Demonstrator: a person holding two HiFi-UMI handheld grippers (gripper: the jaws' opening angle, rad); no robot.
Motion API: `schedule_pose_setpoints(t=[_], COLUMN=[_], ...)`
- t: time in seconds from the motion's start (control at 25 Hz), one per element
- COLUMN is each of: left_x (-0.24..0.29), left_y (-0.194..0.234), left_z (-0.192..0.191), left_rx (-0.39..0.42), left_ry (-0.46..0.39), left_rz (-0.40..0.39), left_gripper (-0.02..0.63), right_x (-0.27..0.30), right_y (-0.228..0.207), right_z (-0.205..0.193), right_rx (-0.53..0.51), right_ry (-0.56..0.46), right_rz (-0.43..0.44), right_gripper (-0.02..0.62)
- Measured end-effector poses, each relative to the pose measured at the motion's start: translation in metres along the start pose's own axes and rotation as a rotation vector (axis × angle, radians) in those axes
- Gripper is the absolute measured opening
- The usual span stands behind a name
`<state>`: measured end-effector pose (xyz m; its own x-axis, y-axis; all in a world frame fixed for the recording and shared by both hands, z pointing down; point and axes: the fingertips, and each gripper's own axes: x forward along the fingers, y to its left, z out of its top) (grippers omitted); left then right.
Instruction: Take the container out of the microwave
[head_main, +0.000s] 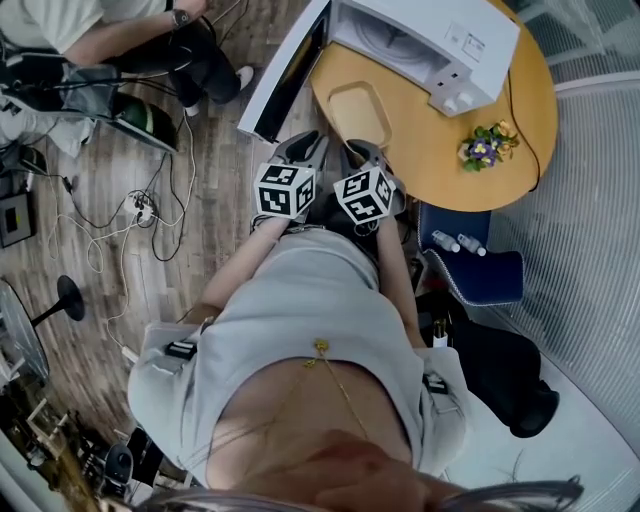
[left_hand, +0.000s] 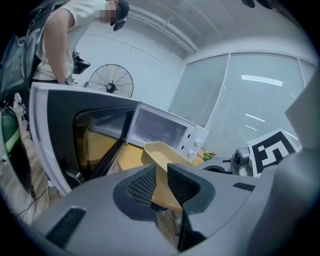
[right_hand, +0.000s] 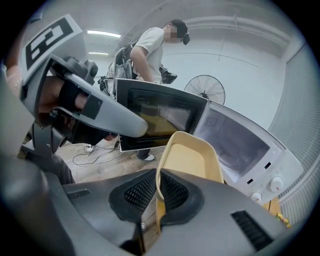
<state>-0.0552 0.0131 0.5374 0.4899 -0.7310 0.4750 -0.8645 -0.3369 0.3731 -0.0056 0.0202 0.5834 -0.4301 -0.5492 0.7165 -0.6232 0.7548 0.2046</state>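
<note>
On the table (head_main: 455, 160) by the open microwave (head_main: 425, 45), our left gripper (left_hand: 161, 181) and right gripper (right_hand: 157, 192) both squeeze the yellow container's (head_main: 360, 112) near edge.

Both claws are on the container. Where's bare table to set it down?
Bare table lies right of the container, between the microwave and the near edge, up to the flowers. Left is crowded: the open door stands there.

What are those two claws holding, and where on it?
Both hold the yellow container by its near rim: the left gripper and the right gripper each pinch that edge.
</note>
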Motion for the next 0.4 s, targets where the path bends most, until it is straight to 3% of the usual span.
schedule_pose_setpoints(t=[0.4], left_x=[0.0076], left_y=[-0.0064], left_z=[-0.0001], left_rx=[0.014], left_ry=[0.010], left_rz=[-0.018], left_gripper=[0.084], right_x=[0.0039], right_y=[-0.0043], right_z=[-0.0039], right_rx=[0.003], right_ry=[0.012], right_rz=[0.004], right_gripper=[0.034])
